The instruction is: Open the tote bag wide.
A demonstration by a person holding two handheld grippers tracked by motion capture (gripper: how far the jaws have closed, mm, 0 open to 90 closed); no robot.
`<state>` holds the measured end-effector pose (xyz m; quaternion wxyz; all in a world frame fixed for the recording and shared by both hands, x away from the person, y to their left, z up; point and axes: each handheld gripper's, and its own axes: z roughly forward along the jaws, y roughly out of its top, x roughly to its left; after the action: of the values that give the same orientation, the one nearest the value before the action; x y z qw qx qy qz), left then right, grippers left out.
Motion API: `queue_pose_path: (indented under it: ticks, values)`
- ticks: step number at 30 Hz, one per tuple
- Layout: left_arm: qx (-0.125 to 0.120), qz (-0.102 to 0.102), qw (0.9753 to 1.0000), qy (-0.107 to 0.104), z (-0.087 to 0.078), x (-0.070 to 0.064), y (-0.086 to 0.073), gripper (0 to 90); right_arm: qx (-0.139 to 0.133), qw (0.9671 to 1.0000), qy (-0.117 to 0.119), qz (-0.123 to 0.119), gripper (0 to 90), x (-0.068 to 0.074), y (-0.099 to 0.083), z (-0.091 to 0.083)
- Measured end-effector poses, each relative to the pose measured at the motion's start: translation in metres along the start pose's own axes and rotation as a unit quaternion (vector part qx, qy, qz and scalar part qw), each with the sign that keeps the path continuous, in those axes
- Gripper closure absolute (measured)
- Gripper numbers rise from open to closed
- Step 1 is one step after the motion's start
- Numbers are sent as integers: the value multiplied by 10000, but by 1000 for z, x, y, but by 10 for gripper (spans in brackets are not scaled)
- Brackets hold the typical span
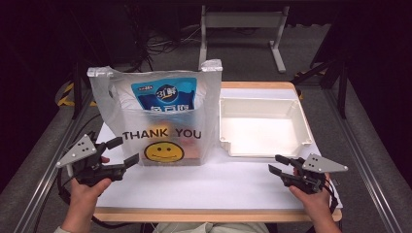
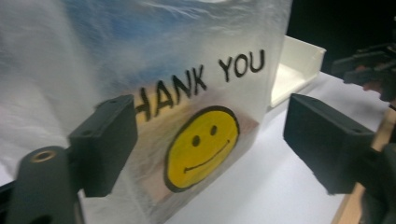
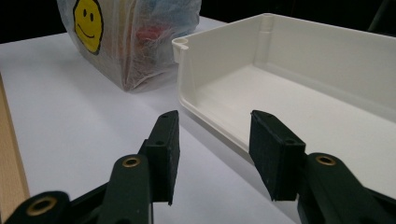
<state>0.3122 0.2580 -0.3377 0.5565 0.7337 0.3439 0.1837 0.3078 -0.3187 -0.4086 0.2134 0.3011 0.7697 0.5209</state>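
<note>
A clear plastic bag [image 1: 160, 116] printed THANK YOU with a yellow smiley stands upright on the white table sheet [image 1: 209, 182], a blue packet [image 1: 164, 94] showing inside it. To its right lies an empty white bin [image 1: 261, 125]. My left gripper [image 1: 123, 151] is open at the bag's lower left corner, jaws wide apart with nothing between them; close up, the bag [image 2: 187, 93] faces it. My right gripper [image 1: 278, 164] is open just in front of the bin's near right corner, aimed at the bin [image 3: 280, 84], with the bag [image 3: 130, 42] farther left.
The wooden table edge [image 1: 214, 215] runs along the front. A metal stand [image 1: 243, 22] and cables sit on the floor behind the table. Bare white sheet lies between the two grippers.
</note>
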Motion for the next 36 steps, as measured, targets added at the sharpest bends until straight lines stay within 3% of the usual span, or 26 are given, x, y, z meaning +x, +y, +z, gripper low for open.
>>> queue_pose_path:
  ticks: [11,16,19,22,28,33,36]
  values:
    - [-336,-173,9980,506,-18,17,19,101,31,10000,1,54,503,-1,0,2]
    - [-400,-234,9976,521,-21,26,27,98,75,10000,12,25,494,0,-1,3]
    - [-553,-448,9968,362,-23,36,32,101,88,10000,12,34,486,0,-1,4]
    - [-580,-506,9966,311,-22,43,35,102,97,9999,20,38,484,-1,-1,4]
    - [-577,-559,9965,217,-13,47,38,104,119,9999,33,35,482,0,-1,5]
    - [-410,-406,9977,343,-4,48,37,109,139,9999,47,27,482,0,-2,6]
    - [-436,-456,9976,294,2,49,34,115,170,9998,36,15,481,1,-2,6]
